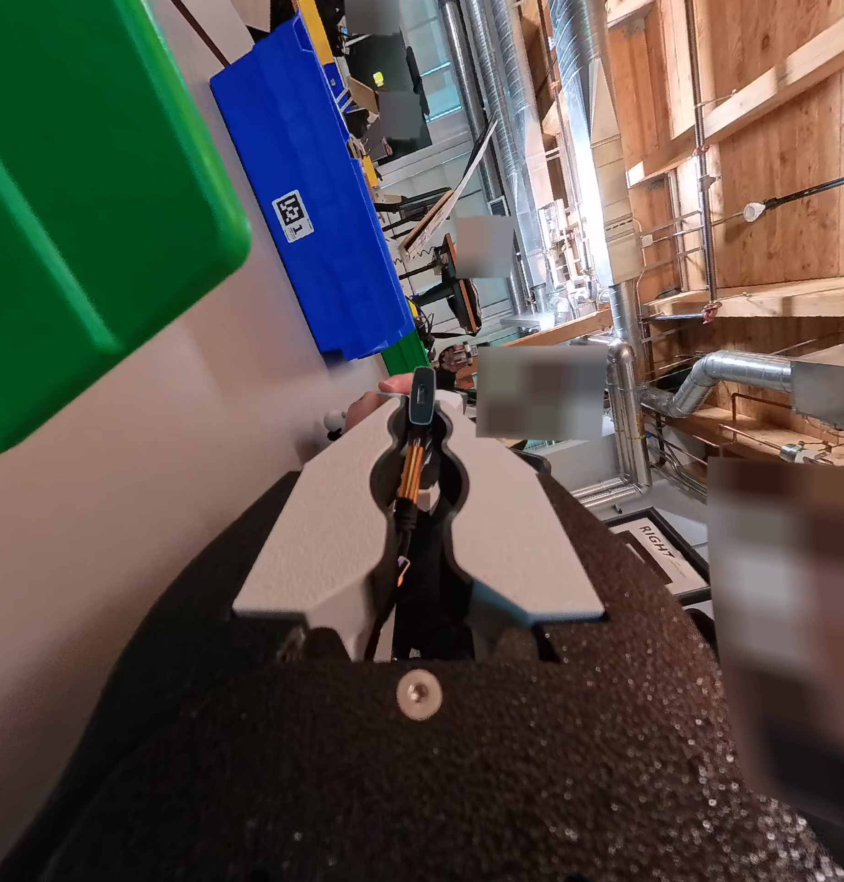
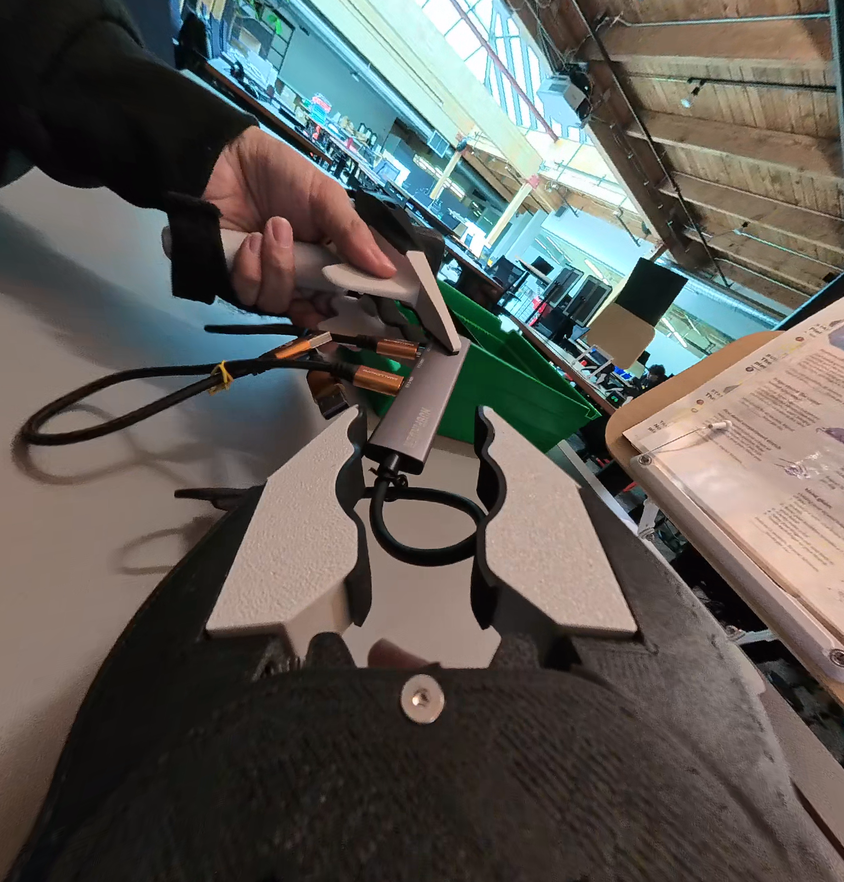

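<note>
My left gripper (image 1: 420,405) is shut on the end of a slim grey USB hub (image 1: 420,395), seen edge-on, with copper-coloured plugs (image 1: 412,470) showing between the white fingers. In the right wrist view a hand (image 2: 286,210) holds that left gripper (image 2: 446,341), which pinches the hub's upper end. The hub (image 2: 417,405) slants down over the white table (image 2: 76,549). Black cables with copper plugs (image 2: 377,379) are plugged into its side. My right gripper (image 2: 420,417) is open, with the hub's lower end between its fingertips. The hub's own black cable (image 2: 424,534) loops between the fingers.
A green bin (image 1: 76,191) is close on the left and shows behind the hub in the right wrist view (image 2: 515,386). A blue bin (image 1: 315,200) stands beyond it. A tilted board with a printed sheet (image 2: 768,453) is at the right. A loose USB plug (image 2: 310,343) hangs by the hand. About 5 cm separates my left fingertips from my right.
</note>
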Demonstrator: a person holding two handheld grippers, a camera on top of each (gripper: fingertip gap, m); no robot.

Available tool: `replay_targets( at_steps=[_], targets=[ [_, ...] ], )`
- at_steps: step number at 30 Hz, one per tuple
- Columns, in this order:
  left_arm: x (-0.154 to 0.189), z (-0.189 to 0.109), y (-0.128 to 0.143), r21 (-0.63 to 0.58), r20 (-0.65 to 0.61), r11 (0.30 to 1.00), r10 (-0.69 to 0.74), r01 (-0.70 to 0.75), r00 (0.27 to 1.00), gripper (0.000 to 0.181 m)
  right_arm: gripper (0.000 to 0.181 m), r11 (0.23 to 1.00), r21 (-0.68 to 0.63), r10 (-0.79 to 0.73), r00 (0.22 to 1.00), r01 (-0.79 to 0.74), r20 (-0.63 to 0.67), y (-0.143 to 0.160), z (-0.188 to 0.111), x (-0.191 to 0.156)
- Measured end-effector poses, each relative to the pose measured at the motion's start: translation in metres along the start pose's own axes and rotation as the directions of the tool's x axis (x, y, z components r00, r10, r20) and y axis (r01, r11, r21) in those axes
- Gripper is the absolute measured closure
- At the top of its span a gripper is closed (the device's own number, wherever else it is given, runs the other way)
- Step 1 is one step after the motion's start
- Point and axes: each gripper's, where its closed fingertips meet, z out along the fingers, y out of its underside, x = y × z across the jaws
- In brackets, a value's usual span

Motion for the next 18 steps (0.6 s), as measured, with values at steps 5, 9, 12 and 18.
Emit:
replay_targets(
  at_steps=[5,9,12,18],
  targets=[
    [0.001,0.002,-0.001,0.002,0.013,1.0,0.013,-0.013,1.0,0.175,0.141,1.0,-0.01,0.013,1.0,-0.013,0.026,0.003,0.002,-0.005],
    [0.002,0.003,-0.005,0.008,0.016,1.0,0.025,-0.025,1.0,0.175,0.15,0.999,-0.029,0.033,0.999,-0.033,0.018,0.003,0.002,-0.002],
    [0.003,0.003,-0.007,0.013,0.015,0.999,0.036,-0.036,0.999,0.175,0.152,0.992,-0.028,0.123,0.992,-0.122,0.024,0.002,0.002,0.002],
    [0.011,0.005,-0.01,0.021,0.035,0.984,0.179,-0.18,0.983,0.172,0.157,0.923,0.02,0.382,0.923,-0.383,0.035,-0.003,-0.002,0.013]
  ],
)
